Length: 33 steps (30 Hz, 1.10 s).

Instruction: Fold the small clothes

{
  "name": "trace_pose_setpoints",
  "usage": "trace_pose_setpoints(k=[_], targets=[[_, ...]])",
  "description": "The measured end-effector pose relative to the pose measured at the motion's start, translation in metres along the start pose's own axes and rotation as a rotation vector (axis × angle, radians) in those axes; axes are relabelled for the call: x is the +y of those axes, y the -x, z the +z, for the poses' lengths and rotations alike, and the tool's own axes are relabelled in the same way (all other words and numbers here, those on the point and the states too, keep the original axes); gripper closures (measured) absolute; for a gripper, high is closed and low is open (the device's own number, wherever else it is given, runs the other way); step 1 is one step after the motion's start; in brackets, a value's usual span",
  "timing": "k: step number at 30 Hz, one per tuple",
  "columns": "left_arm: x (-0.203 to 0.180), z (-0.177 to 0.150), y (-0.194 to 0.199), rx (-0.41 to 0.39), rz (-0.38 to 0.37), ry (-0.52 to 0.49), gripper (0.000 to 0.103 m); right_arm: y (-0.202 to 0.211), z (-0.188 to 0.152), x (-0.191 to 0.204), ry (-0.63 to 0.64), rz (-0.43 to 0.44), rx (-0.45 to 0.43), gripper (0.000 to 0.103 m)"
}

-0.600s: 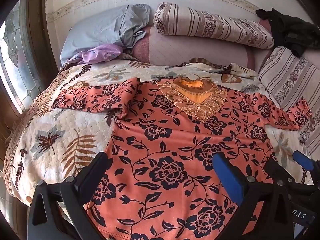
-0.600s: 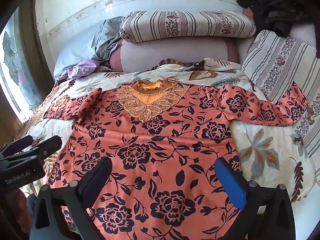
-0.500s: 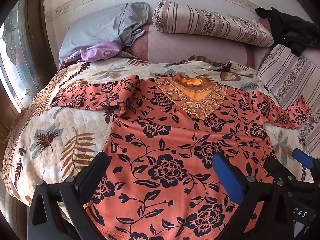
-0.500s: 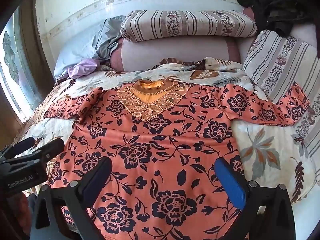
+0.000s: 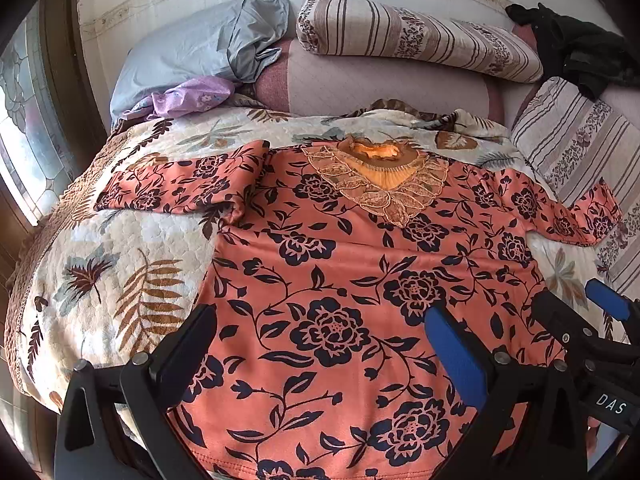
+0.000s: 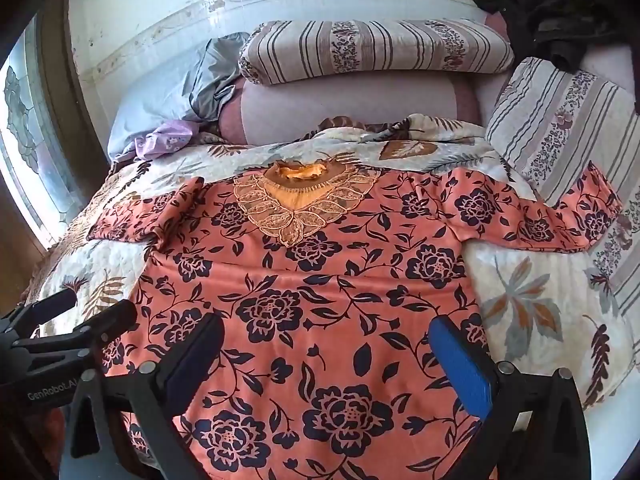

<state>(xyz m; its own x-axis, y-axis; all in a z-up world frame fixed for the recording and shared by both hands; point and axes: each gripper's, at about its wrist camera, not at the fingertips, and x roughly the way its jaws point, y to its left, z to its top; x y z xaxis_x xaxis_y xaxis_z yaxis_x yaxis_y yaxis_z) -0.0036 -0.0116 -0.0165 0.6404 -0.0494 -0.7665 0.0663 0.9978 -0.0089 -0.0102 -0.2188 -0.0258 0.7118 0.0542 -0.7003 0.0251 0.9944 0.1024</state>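
Observation:
An orange blouse with dark flowers (image 5: 340, 280) (image 6: 320, 280) lies spread flat on the bed, front up, with a lace collar (image 5: 384, 184) (image 6: 300, 200) at the far end. Its left sleeve (image 5: 180, 188) lies on the quilt; its right sleeve (image 6: 560, 216) reaches onto a striped cushion. My left gripper (image 5: 320, 340) is open and empty above the lower left part of the blouse. My right gripper (image 6: 324, 348) is open and empty above the lower right part. Each gripper shows at the edge of the other's view.
A leaf-patterned quilt (image 5: 100, 272) covers the bed. Striped bolster (image 6: 372, 48), grey pillow (image 5: 192, 52), purple cloth (image 5: 184, 96) and dark clothes (image 6: 552, 12) lie at the far end. A striped cushion (image 6: 560, 128) stands at the right. A window (image 5: 24, 128) is at the left.
Both grippers have moved slightly forward over the blouse and stay open. The blouse has not moved.

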Motion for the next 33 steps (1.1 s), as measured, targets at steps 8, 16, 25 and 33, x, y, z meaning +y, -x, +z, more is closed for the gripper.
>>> trace_pose_setpoints(k=[8, 16, 25, 33], targets=[[0.0008, -0.0005, -0.0017, 0.003, 0.004, 0.002, 0.0, -0.001, 0.0003, -0.0002, -0.002, 0.003, 0.0, 0.0], [0.0014, -0.0021, -0.0025, 0.004, 0.005, 0.005, 0.0, -0.0014, 0.0, 0.0, 0.001, 0.006, 0.001, 0.0], [-0.0009, -0.0021, -0.0036, 0.005, 0.002, -0.001, 0.0, -0.0018, 0.001, -0.0001, 0.002, 0.002, -0.001, 0.0], [-0.002, -0.0021, -0.0043, 0.005, 0.004, -0.001, 0.0, -0.0025, 0.001, -0.0008, 0.002, 0.003, 0.001, 0.0]])
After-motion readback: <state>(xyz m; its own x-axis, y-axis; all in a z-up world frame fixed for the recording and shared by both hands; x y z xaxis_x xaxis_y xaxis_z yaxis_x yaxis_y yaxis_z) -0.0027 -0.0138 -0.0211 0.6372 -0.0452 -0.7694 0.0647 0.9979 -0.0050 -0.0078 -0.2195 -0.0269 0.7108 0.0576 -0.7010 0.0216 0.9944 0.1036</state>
